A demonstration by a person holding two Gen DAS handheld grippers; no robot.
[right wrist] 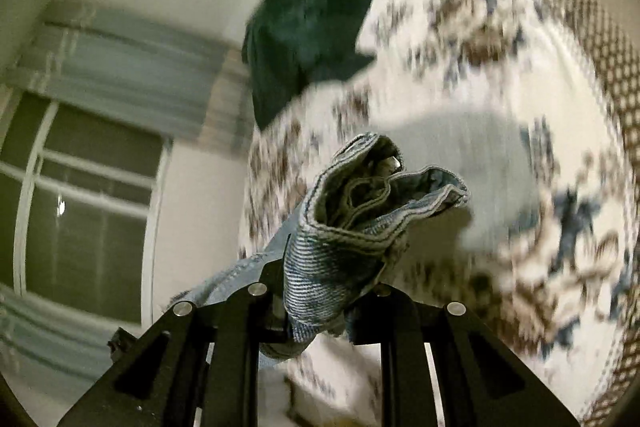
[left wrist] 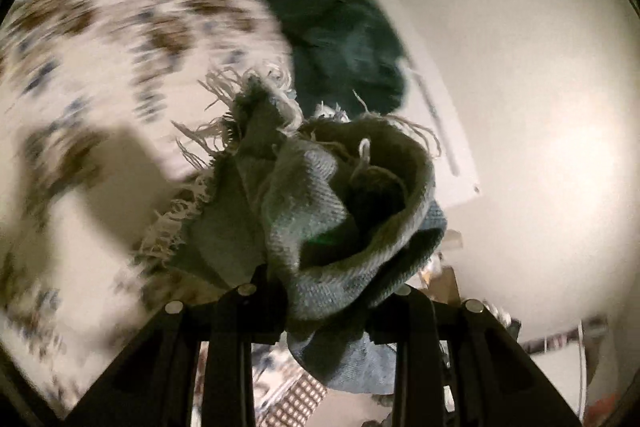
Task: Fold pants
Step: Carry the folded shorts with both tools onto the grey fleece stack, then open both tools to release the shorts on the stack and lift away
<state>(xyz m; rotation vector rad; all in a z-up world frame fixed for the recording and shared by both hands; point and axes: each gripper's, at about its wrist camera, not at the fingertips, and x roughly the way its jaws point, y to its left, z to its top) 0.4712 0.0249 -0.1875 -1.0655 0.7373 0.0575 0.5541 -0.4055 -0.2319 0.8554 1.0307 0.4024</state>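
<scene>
In the left wrist view, the left tongs (left wrist: 324,291) are gripping a frayed hem of the jeans (left wrist: 320,195), bunched right at the tips above the patterned bedspread (left wrist: 120,39); a dark green garment (left wrist: 340,35) is lying beyond. In the right wrist view, the right tongs (right wrist: 320,295) are clamping the jeans' stitched waistband (right wrist: 360,219), seemingly held off the bed; a window (right wrist: 88,211) is showing only here.

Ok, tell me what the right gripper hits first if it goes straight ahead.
Probably the patterned bedspread. The right gripper is shut on the jeans, whose bunched end sticks out in front and would touch down first. Depth is blurry, so that is a guess.
</scene>
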